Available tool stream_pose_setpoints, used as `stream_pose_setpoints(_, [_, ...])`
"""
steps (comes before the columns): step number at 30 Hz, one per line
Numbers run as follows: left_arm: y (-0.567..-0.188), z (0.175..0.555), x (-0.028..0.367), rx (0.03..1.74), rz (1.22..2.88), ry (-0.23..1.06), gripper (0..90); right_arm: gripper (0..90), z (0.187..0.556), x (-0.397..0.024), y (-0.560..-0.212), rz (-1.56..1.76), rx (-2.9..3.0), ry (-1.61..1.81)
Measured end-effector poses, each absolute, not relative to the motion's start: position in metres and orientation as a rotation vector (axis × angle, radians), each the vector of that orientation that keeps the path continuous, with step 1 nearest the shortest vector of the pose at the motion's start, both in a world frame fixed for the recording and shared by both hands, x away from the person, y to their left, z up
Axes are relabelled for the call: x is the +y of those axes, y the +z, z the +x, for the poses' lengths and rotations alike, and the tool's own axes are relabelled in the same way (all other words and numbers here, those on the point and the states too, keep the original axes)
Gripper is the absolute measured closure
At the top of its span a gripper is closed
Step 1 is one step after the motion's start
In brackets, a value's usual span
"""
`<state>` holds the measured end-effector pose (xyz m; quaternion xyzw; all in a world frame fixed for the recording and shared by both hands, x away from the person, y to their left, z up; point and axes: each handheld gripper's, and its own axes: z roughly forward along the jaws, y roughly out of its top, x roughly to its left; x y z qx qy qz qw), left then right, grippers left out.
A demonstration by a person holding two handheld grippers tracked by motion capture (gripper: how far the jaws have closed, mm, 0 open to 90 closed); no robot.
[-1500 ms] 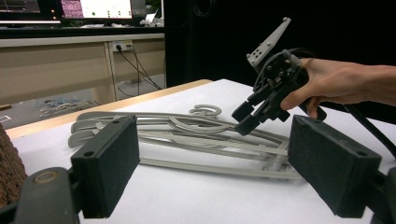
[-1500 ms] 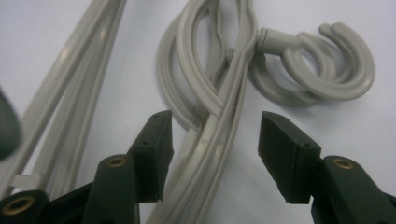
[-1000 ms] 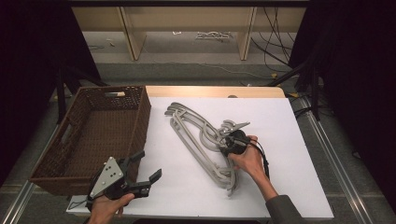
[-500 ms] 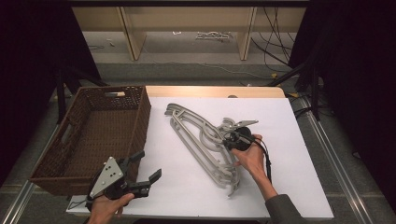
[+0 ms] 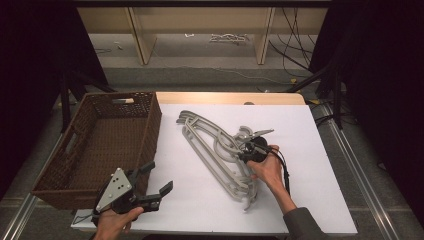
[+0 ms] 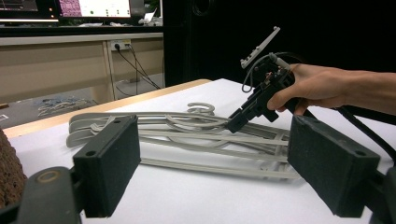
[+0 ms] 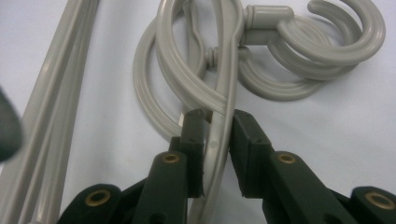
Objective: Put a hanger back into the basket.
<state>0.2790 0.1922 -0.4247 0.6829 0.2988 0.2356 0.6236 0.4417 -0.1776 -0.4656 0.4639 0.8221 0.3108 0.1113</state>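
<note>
Several grey plastic hangers [image 5: 215,150] lie stacked in a pile on the middle of the white table top. My right gripper [image 5: 248,150] is down at the hook end of the pile. In the right gripper view its jaws [image 7: 217,116] are shut on one thin arm of a grey hanger [image 7: 219,84], just below the curled hooks [image 7: 327,42]. My left gripper [image 5: 158,176] hovers open at the front left of the table, with nothing between its pads [image 6: 112,163]. Seen from the left gripper view, the right gripper [image 6: 233,123] points down into the pile.
A brown wicker basket [image 5: 155,120] stands at the table's left side, just beyond my left gripper. White table surface [image 5: 310,200] lies bare to the right and in front of the hangers. A black cable [image 5: 286,172] trails from the right gripper along the forearm.
The right hand has shifted slightly away from me at the hangers' hook end. The left gripper has stayed in place and open.
</note>
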Motion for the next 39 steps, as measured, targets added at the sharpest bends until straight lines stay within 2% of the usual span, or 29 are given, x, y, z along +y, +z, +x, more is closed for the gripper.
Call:
stream_pose_setpoints(13, [-0.424,0.278,0.192,0.691,1.56,0.537,16.8,78.6,0.44,-0.181,-0.458,1.422,2.374,0.949])
stream_pose_setpoints(31, [-0.424,0.278,0.193,0.692,1.556,0.537,16.7,81.9,0.441,-0.192,-0.442,1.3,2.287,1.083])
stream_pose_setpoints(39, [-0.423,0.278,0.193,0.687,1.562,0.542,16.7,82.1,0.435,-0.196,-0.424,1.231,2.302,1.098])
